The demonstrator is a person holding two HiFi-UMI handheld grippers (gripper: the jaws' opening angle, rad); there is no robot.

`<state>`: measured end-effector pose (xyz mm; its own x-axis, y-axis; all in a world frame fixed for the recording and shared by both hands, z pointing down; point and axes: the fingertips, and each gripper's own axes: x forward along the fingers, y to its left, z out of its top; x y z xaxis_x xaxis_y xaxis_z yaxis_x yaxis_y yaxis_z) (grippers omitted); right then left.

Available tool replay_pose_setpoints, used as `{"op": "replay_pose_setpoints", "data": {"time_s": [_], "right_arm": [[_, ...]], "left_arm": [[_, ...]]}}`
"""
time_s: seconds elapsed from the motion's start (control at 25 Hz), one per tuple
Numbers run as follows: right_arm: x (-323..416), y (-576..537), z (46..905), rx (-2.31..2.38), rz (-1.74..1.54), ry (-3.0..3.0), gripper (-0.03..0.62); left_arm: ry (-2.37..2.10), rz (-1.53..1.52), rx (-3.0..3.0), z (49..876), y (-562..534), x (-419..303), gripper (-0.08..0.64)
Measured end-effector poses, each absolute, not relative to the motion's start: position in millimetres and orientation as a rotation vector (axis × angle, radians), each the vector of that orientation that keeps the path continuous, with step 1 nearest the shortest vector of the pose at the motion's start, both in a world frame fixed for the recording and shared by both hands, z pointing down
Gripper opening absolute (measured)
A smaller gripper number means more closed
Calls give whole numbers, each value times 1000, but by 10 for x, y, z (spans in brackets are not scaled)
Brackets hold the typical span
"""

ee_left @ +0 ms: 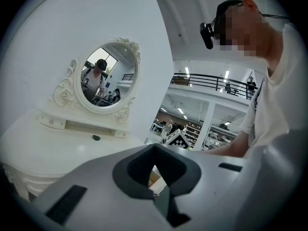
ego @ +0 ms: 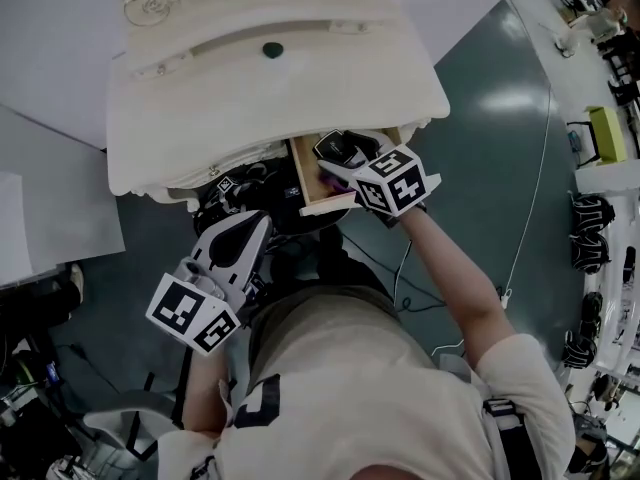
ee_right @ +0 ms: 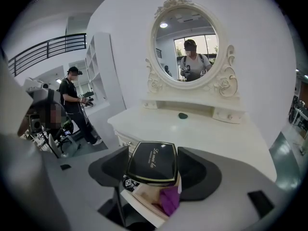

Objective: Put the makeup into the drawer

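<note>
Gripped the black makeup compact [ee_right: 153, 160] by its sides in the jaws of the right gripper [ee_right: 153, 170], part-open around it. Held it just above the open drawer [ego: 312, 183] at the desk's [ego: 250, 108] front edge, near the right corner, over a purple item [ee_right: 169, 200]. Held the left gripper [ee_left: 155, 170] by the front edge, jaws all but together on nothing. Judged as the placing step, release not yet made. Called next for lowering into bare drawer space, then widening the jaws.

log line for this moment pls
step: makeup to drawer | right claw: shut on compact, above open drawer | left claw: shut, empty | compact not yet released
</note>
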<state>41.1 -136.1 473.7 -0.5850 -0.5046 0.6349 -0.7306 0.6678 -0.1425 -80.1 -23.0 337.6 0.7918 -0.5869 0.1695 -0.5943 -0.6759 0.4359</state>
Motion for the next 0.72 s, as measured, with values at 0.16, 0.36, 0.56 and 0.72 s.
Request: {"op": "replay_pose_setpoints", "data": {"time_s": [0.16, 0.36, 0.56, 0.72], "right_arm": [[464, -1375, 5026, 923, 553, -2282, 307], [495, -1451, 5379, 886, 590, -2244, 307], [534, -1528, 5767, 855, 633, -2196, 307], [548, -1581, 6085, 842, 666, -2154, 307]], "left_arm": [[-886, 41, 2485, 3436, -243, -720, 58], [-917, 56, 2470, 3444, -308, -662, 58], [-964, 75, 2436, 3494, -349, -660, 58], [-1006, 101, 2398, 3555, -346, -689, 58]]}}
